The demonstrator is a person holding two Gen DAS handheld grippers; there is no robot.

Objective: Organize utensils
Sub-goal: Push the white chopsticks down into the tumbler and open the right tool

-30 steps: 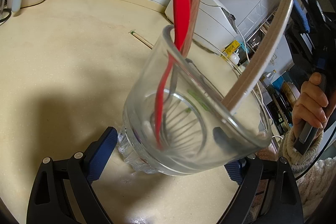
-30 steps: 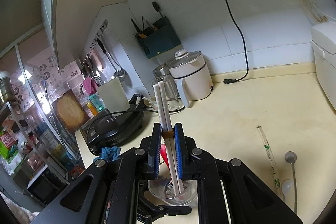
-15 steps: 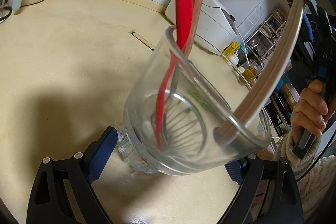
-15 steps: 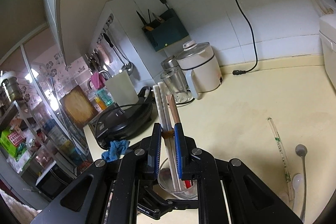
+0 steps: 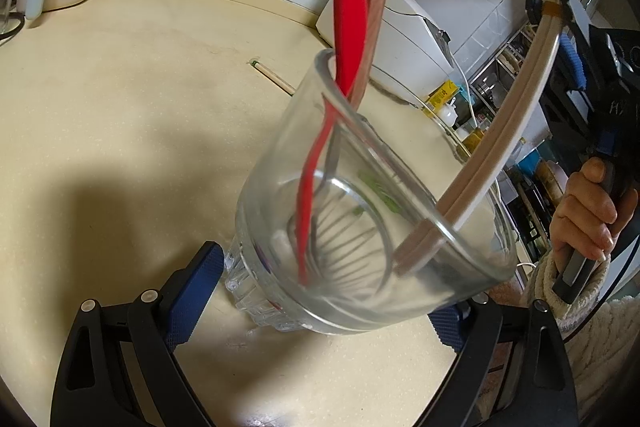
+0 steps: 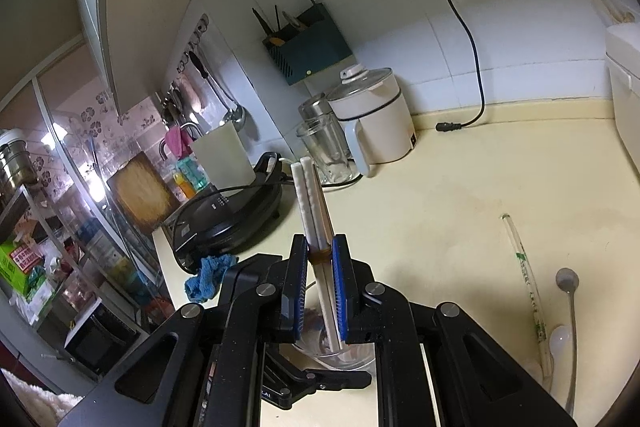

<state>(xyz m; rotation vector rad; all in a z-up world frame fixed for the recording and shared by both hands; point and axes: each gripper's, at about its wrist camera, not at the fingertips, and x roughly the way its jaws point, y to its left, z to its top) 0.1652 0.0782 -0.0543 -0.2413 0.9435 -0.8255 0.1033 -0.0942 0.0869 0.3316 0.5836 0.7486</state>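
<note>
Left gripper point(image 5: 320, 291): jaws spread beside glass cup point(image 5: 360, 227), pads not seen pressing.
Glass cup: near centre; rigid, slippery, breakable; best taken low.
Chopsticks point(image 5: 500, 155): light, stiff; clenched high by right gripper point(image 6: 320, 279), tips inside cup.

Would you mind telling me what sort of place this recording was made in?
Most likely a home kitchen. On the cream countertop stand a white electric cooking pot and a black electric griddle, a wall-mounted utensil holder hangs on the white tiles, and ladles hang from a rail.
</note>
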